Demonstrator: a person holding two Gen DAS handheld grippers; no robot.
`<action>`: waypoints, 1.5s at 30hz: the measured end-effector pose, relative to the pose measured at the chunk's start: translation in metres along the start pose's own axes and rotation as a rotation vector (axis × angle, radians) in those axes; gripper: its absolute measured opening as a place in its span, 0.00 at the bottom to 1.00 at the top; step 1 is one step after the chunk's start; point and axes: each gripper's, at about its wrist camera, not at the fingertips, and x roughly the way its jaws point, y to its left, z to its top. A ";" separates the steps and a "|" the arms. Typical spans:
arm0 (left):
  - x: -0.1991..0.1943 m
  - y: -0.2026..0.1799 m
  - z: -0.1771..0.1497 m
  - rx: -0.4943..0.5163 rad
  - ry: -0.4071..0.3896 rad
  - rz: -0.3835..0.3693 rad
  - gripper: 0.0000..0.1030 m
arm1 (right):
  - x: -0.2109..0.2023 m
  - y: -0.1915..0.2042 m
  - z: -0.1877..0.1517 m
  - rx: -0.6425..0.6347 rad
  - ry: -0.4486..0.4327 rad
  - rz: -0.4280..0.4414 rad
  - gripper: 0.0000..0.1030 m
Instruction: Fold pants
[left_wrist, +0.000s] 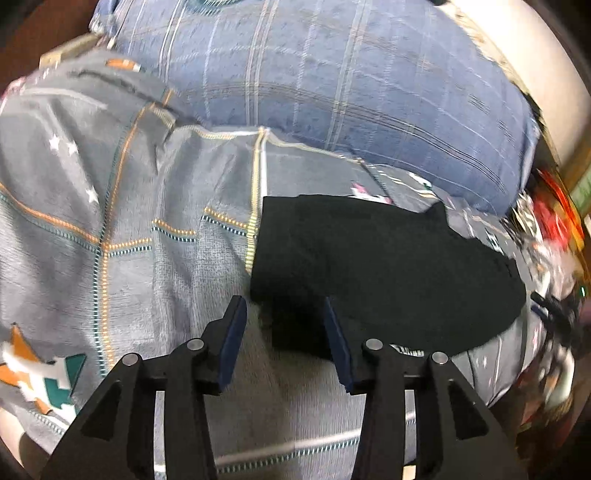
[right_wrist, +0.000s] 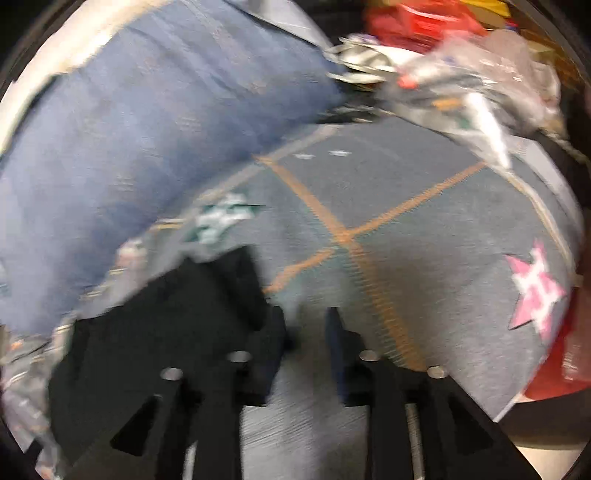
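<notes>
**Black pants lying folded on the bed, both tongs open above them**

We are looking down at the black pants (left_wrist: 384, 273), which are lying in a compact folded bundle on the grey patterned bedsheet (left_wrist: 147, 266). In the left wrist view the bundle is sitting just ahead and to the right of the left tongs (left_wrist: 284, 306). We are seeing these tongs spread wide apart, with nothing between their blue pads (left_wrist: 232, 332); the right pad is overlapping the near edge of the pants in the picture, though we cannot tell whether it is touching the cloth.

In the right wrist view, which is blurring heavily, the pants (right_wrist: 166, 332) are showing at the lower left, partly behind the left finger of the right tongs (right_wrist: 306, 314). These tongs are also standing apart, holding nothing, and hovering over the bare sheet (right_wrist: 424, 295) near the crossing of its orange stitched lines (right_wrist: 343, 236).

A large blue plaid pillow (left_wrist: 332, 81) is lying beyond the pants, its lower edge near the far side of the bundle. A pink star (right_wrist: 535, 288) is printed on the sheet, well to the right. A heap of red and white clutter (right_wrist: 443, 44) is sitting at the far edge of the bed.
</notes>
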 end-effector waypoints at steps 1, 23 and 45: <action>0.001 -0.001 0.003 -0.013 0.001 -0.018 0.40 | -0.001 0.008 -0.005 -0.008 0.002 0.057 0.63; -0.008 -0.040 -0.001 0.087 0.014 -0.013 0.40 | 0.027 -0.024 -0.027 0.261 0.066 0.170 0.17; 0.083 -0.407 0.025 0.832 0.188 -0.359 0.46 | -0.018 -0.055 -0.037 0.284 -0.105 0.241 0.52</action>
